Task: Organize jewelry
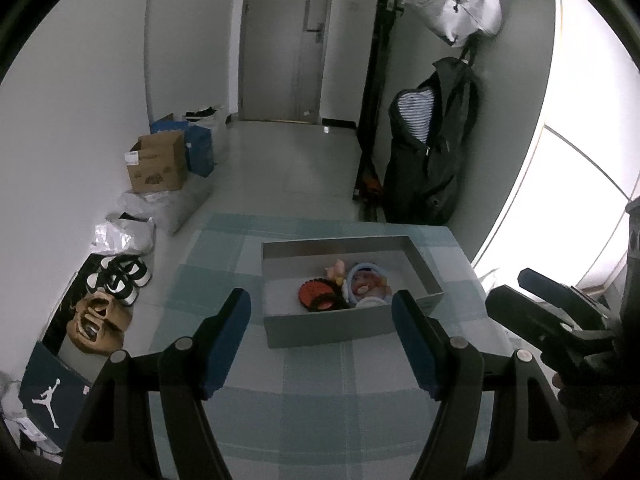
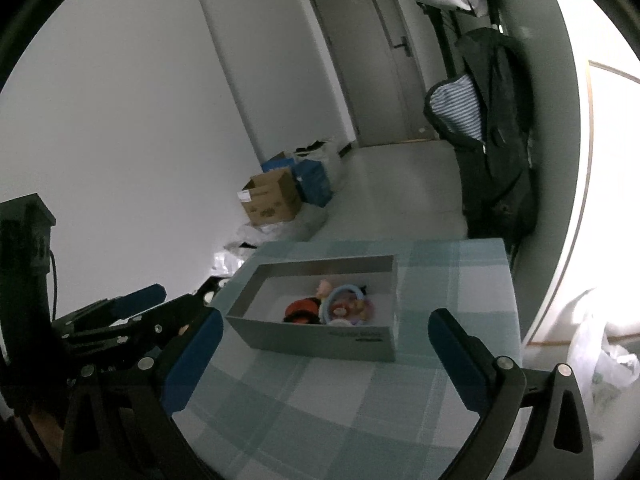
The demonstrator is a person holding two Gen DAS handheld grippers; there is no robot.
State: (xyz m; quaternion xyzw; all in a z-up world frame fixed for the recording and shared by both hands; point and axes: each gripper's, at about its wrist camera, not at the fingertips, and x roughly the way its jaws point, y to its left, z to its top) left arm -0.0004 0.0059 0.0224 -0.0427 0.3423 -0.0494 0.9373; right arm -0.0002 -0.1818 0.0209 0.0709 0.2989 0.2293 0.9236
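Note:
A grey open box (image 1: 280,324) stands on the checked tablecloth (image 1: 320,400). Inside lie a red and black piece (image 1: 316,294), a light blue ring (image 1: 366,269) and a small pink item (image 1: 335,269). My left gripper (image 1: 322,304) is open and empty, just short of the box's near wall. My right gripper (image 2: 326,322) is open and empty, its fingers either side of the box (image 2: 320,340). The same pieces show there: red piece (image 2: 302,309), blue ring (image 2: 344,292). The right gripper's fingers (image 1: 532,300) show at the left view's right edge; the left gripper (image 2: 132,304) shows at the right view's left.
The table's far edge (image 1: 320,218) lies just past the box. On the floor to the left are shoes (image 1: 116,280), a tan bag (image 1: 98,320), a cardboard box (image 1: 158,164) and a shoebox (image 1: 48,396). A dark jacket (image 1: 432,148) hangs at right.

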